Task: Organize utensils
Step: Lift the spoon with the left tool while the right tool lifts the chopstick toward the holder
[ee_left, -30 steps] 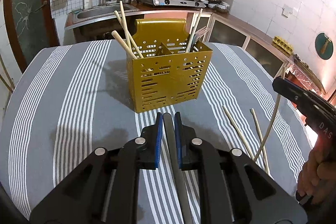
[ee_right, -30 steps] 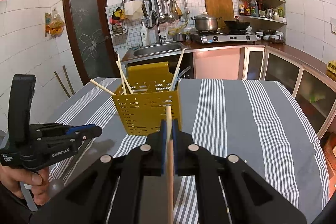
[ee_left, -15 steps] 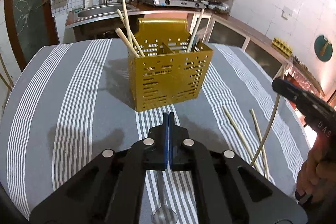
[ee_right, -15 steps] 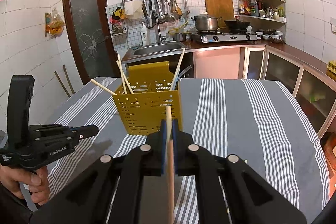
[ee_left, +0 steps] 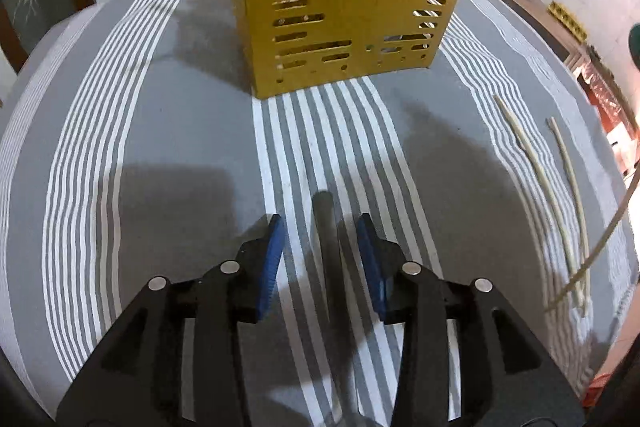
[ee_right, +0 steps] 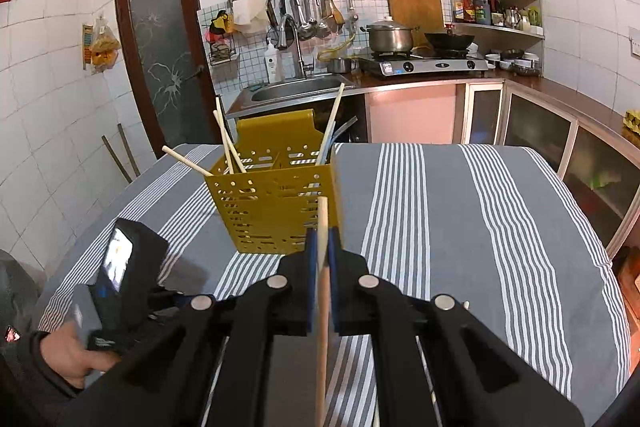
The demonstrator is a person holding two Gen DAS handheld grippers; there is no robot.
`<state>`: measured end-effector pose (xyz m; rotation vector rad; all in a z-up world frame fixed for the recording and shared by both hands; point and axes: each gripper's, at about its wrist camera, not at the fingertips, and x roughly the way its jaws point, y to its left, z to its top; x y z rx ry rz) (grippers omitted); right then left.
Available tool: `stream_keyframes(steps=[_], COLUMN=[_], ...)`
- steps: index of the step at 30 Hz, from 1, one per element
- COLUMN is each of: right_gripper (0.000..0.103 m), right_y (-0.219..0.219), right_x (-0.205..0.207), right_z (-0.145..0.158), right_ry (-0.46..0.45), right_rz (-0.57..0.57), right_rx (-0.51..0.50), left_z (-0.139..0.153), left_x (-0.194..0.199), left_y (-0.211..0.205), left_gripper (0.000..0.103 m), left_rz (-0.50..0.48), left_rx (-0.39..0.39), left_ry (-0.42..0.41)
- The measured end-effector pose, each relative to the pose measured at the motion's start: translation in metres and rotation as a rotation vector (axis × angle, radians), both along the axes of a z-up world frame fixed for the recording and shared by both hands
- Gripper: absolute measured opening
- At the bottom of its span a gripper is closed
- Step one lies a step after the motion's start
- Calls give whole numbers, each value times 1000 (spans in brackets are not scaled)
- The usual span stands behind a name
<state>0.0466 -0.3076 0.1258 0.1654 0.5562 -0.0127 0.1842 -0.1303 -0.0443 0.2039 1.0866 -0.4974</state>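
Ahead of both grippers stands the yellow caddy (ee_right: 276, 203), chopsticks leaning in its left and right compartments. The right gripper (ee_right: 322, 239) is clenched on a chopstick (ee_right: 322, 291). The left gripper (ee_left: 320, 227) hangs released astride a grey utensil handle (ee_left: 326, 243) lying on the striped tablecloth (ee_left: 180, 131); two loose chopsticks (ee_left: 532, 167) lie to its right.

Even indoor light, moderately bright. Soft dark shadows fall on the grey white-striped tablecloth (ee_left: 168, 131) beside the perforated yellow metal utensil caddy (ee_left: 344, 7). Strong fisheye bending at edges; dark vignette corners. Left view slightly motion-blurred; overexposed glare far right.
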Motion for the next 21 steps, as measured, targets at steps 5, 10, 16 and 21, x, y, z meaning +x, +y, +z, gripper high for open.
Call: stream_keyframes(steps=[5,10,16,21], right_gripper=[6,6,6,6], right_y=[-1,0,1,1], right_x=[2,-1,-6,-7], right_z=[2,4,12,14], right_ry=[-9,-15,-42,-49], right_rz=[-2,-1,-2,4], right_rx=[8,4,5,3], left_z=[0,23,94,131], left_x=[1,-3,-20,-32], left_y=[-7,4,22,32], left_gripper=[7,8,8,8], left_rz=[-27,25,53,57], left_rx=[47,-67,-210,-252], left_ry=[-21,-37,-186,-277])
